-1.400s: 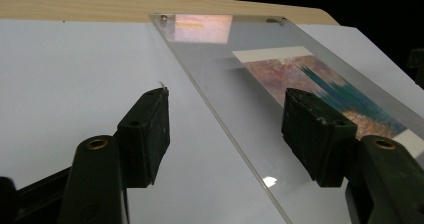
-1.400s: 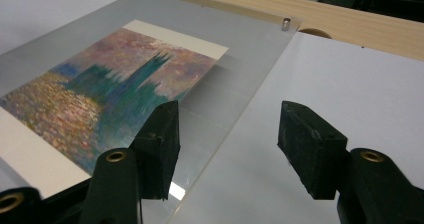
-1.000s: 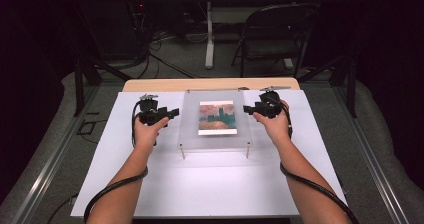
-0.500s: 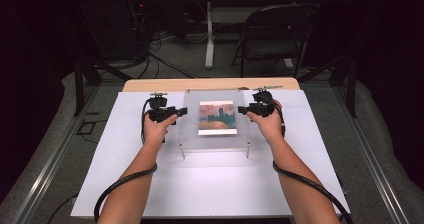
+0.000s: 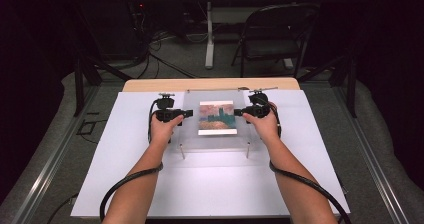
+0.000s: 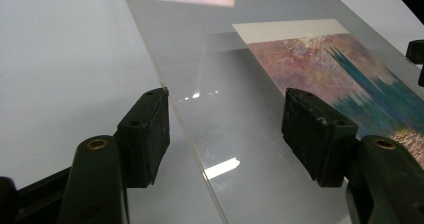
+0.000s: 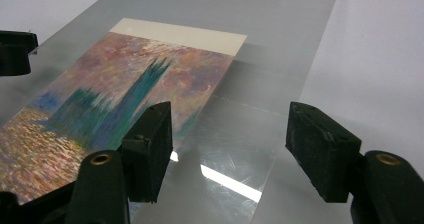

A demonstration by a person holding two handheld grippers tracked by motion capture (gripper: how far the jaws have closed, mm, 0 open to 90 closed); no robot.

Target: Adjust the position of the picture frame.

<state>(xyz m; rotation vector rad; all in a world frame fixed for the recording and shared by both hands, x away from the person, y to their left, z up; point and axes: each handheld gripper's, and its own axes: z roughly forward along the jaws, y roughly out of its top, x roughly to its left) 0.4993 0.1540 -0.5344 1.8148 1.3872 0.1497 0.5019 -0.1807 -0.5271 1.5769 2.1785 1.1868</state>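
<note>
A clear acrylic plate stands on short metal posts on the white table top, and a painted print of a teal tower lies on it. My left gripper points at the plate's left edge with its jaws open. In the left gripper view, that gripper has the plate edge running between its jaws, with the pads off it. My right gripper is open at the plate's right edge. Its jaws have just been opening, and in the right gripper view the plate edge lies untouched between them, beside the print.
A white sheet covers the table, with a wooden strip at its far edge. Metal posts carry the plate's near corners. A black folding chair and floor cables stand beyond the table. A cable trails from each gripper along the forearm.
Both hands have moved inward toward the plate. The gripper tips, which were out beside it, now reach its left and right edges.
</note>
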